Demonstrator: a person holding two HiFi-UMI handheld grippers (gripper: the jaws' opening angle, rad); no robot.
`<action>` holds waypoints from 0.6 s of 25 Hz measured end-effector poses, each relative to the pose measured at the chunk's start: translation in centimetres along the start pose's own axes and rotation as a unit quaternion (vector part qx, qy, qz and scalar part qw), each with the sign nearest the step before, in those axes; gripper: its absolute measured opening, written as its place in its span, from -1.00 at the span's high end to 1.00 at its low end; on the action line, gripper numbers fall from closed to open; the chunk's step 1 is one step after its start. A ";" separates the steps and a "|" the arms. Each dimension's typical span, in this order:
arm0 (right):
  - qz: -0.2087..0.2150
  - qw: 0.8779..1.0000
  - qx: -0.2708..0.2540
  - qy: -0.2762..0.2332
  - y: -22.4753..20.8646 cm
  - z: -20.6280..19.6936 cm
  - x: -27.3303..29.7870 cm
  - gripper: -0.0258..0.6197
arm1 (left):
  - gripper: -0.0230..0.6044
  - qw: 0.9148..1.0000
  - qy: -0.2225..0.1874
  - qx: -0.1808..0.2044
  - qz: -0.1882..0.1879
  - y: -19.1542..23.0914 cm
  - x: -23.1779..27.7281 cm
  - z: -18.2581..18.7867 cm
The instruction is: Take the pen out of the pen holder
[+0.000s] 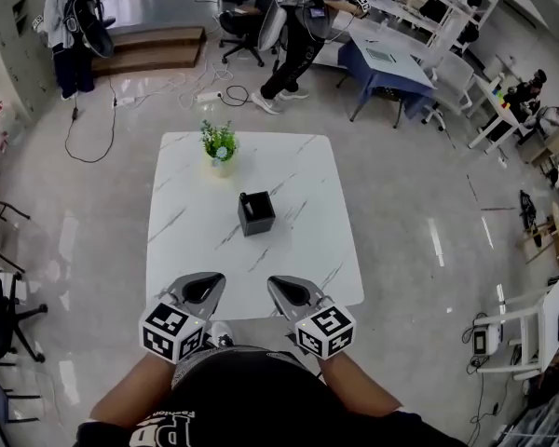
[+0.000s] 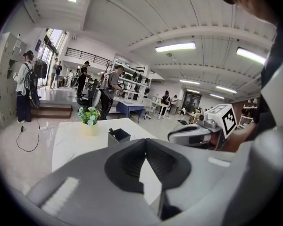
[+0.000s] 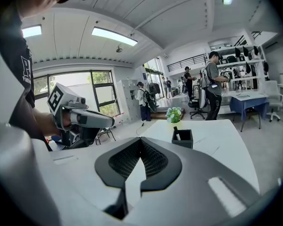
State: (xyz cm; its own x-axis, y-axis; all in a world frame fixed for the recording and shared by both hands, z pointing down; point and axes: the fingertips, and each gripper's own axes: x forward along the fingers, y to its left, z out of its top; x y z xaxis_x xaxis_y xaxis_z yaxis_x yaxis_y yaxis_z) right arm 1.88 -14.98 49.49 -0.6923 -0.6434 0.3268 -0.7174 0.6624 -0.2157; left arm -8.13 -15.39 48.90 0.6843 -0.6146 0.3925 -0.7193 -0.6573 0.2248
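A black square pen holder [image 1: 256,213] stands near the middle of the white marble table [image 1: 186,240]. A pen [image 3: 176,132] leans in one corner of it, its dark end poking above the rim. My left gripper [image 1: 208,285] and right gripper [image 1: 282,289] hover side by side over the table's near edge, well short of the holder. Both are shut with nothing between the jaws. The left gripper view has the holder [image 2: 118,136] just beyond the closed jaw tips [image 2: 145,141]. From the right gripper [image 3: 140,140] the holder [image 3: 182,138] lies ahead and to the right.
A small pot of flowers [image 1: 220,145] stands at the table's far edge, behind the holder. People [image 1: 303,26], office chairs, a blue desk [image 1: 384,63] and floor cables lie beyond the table. A black chair [image 1: 0,305] is at the left.
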 end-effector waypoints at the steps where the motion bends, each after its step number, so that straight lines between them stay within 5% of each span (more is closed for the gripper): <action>1: -0.003 1.000 0.001 -0.001 -0.2 0.3 0.6 0.92 | 0.75 1.000 0.000 0.000 -0.003 0.6 0.2 0.2; 15: -0.037 0.999 0.010 0.011 -2.3 1.1 4.5 0.92 | 0.75 0.999 0.010 -0.001 -0.035 5.3 2.5 0.5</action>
State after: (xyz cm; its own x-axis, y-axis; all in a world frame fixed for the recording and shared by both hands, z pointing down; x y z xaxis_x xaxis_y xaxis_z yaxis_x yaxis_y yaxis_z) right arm 0.34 -19.87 50.43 -0.6349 -0.6821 0.3628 -0.7688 0.6044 -0.2090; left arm -10.20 -20.63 50.58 0.7302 -0.5586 0.3934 -0.6702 -0.6977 0.2532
